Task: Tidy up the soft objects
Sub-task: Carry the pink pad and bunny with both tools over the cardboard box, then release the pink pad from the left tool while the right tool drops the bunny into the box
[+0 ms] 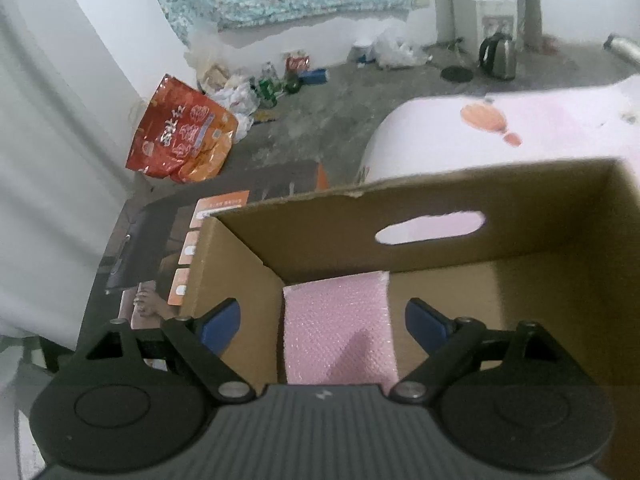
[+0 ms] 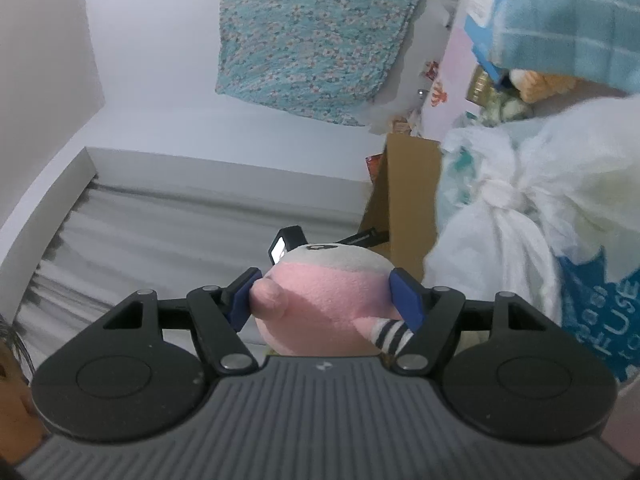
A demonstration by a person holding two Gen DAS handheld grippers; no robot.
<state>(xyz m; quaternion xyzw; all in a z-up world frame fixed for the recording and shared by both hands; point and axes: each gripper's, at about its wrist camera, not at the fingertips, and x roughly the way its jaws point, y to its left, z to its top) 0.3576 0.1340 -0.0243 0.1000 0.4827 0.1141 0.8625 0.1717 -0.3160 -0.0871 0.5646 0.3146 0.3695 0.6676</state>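
In the left wrist view my left gripper (image 1: 322, 322) is open and empty, held just above an open cardboard box (image 1: 500, 248). A pink bubble-wrap piece (image 1: 338, 328) lies on the box floor between the blue fingertips. In the right wrist view my right gripper (image 2: 326, 298) is shut on a pink and grey plush toy (image 2: 320, 292) with a striped limb. The view is tilted sideways. The cardboard box (image 2: 408, 196) shows beyond the toy.
A red snack bag (image 1: 182, 136), bottles and litter lie on the grey floor by the wall. A kettle (image 1: 498, 56) stands at the back. A white-pink table (image 1: 520, 132) is behind the box. White tied bags (image 2: 520, 208) and a blue towel (image 2: 568, 20) are piled at right.
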